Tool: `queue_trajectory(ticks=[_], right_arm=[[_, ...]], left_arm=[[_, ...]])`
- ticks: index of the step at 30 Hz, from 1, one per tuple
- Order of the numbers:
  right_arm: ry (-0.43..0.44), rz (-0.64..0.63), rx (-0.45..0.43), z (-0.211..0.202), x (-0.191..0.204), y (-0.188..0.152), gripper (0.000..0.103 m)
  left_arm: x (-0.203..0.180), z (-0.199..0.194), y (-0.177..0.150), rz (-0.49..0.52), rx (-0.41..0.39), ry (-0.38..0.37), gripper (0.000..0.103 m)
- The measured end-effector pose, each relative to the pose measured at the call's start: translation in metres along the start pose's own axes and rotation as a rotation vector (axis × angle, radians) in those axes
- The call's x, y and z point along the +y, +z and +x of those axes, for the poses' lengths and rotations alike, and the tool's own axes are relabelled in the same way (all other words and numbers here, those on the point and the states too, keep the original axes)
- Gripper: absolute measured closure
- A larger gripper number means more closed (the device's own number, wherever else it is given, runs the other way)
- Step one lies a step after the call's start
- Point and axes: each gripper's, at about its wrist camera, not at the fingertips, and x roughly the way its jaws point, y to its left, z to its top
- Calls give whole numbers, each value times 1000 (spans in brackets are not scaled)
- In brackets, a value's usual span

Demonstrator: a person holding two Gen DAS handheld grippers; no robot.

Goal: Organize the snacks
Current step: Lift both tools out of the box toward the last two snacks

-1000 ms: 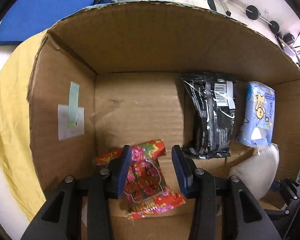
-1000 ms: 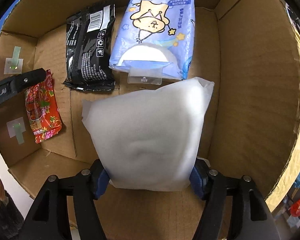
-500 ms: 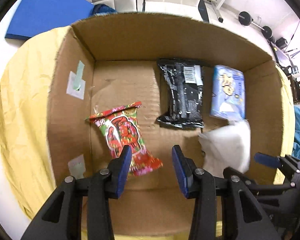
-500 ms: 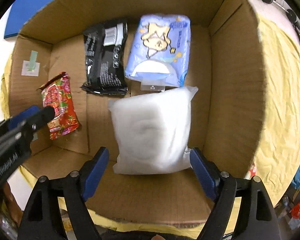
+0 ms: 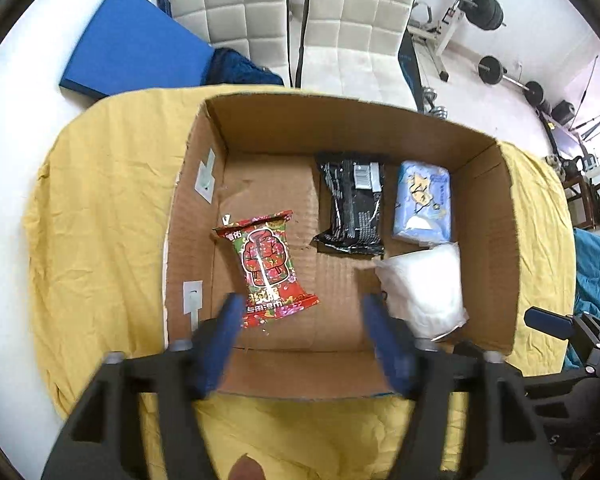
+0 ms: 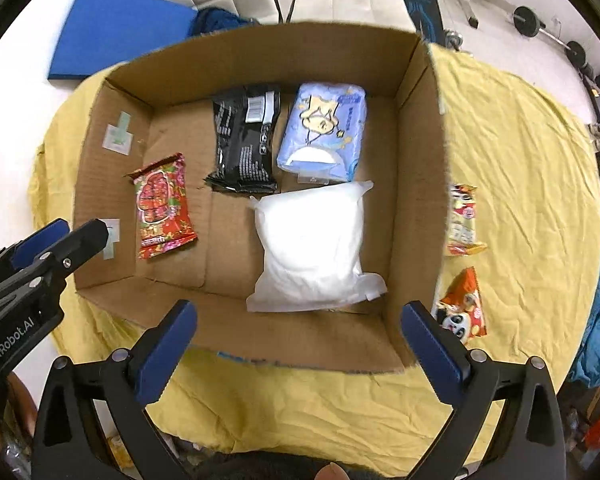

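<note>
**Two packets left outside the box**

Your right gripper (image 6: 298, 340) and left gripper (image 5: 300, 330) hang released, empty. Beyond, four packs lie in the cardboard box (image 6: 418, 168). Next, reach right: panda snack (image 6: 460, 308), then yellow-red snack (image 6: 463, 220).

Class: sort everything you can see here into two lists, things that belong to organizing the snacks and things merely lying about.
Belongs to the job:
cardboard box
red snack packet
black packet
blue packet
white bag
two loose snack packets

Lying about:
blue mat
white chairs
barbell weights

Left claw (image 5: 302, 316) and right claw (image 6: 298, 334) both gape, empty.
</note>
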Motion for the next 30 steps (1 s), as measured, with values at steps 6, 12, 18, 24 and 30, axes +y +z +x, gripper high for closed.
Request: queue_trajectory(ticks=[6, 12, 18, 24, 30], right_arm=[[-7, -10, -71, -31, 1, -17, 0], [7, -22, -120, -58, 0, -35, 0], [30, -33, -160, -84, -5, -53, 0], [63, -28, -193, -105, -19, -62, 0], [73, 38, -194, -110, -74, -68, 0]], left_arm=[[-4, -29, -8, -11, -64, -6, 5], [-12, -52, -19, -13, -114, 3, 4], [-27, -81, -30, -4, -178, 12, 4], [-42, -107, -38, 0, -234, 18, 4], [-66, -112, -41, 16, -242, 34, 4]])
